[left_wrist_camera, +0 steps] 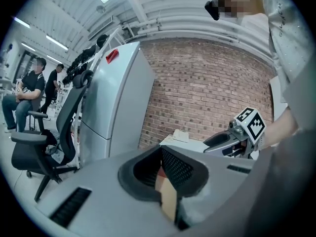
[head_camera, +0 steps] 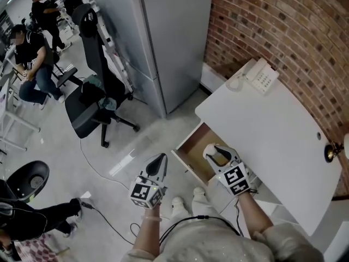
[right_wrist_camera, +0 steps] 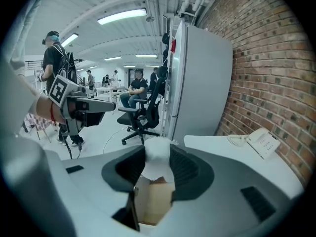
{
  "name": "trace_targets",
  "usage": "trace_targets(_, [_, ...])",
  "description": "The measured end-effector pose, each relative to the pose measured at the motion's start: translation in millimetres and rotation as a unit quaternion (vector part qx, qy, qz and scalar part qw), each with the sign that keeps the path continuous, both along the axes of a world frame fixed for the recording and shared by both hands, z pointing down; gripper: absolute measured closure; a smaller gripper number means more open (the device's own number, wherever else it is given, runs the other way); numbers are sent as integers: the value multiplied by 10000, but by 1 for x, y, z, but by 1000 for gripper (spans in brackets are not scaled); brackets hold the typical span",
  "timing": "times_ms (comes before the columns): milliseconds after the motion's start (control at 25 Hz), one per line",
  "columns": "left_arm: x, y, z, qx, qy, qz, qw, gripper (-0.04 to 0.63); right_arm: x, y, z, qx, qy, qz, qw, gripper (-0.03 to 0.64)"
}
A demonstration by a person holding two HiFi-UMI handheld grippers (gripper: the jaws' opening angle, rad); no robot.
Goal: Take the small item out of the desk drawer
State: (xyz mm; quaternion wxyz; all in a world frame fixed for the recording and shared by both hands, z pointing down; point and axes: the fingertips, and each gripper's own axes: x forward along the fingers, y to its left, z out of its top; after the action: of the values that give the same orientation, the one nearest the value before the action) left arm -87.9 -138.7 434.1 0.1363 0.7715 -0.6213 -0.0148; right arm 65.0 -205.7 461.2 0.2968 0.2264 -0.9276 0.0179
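I've got the small white item (right_wrist_camera: 157, 154) pinched in my right tool (head_camera: 218, 156) over the open drawer (head_camera: 190, 149), seemingly clear of it (left tool (head_camera: 159, 165) closed, empty), so only setting it on the tabletop (head_camera: 272, 141) seems left.

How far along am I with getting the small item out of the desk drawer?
Done: the drawer is open, and the right hand-held gripper is clamped on the small white item, clear of it. In hand: that item. Left: setting it down, likely on the white desk. The left hand-held gripper is shut, empty.
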Motion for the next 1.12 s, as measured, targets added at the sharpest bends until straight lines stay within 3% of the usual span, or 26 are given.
trace_targets(760, [-27,-5,-61,581,-13,-305,9978,591,2,-14,-70,623,-626,238,9958,454])
trace_targets(1120, [-36,-5,-81,768,-243,-401,9959,591,1,-20,-96,919,-867,284,9916,456])
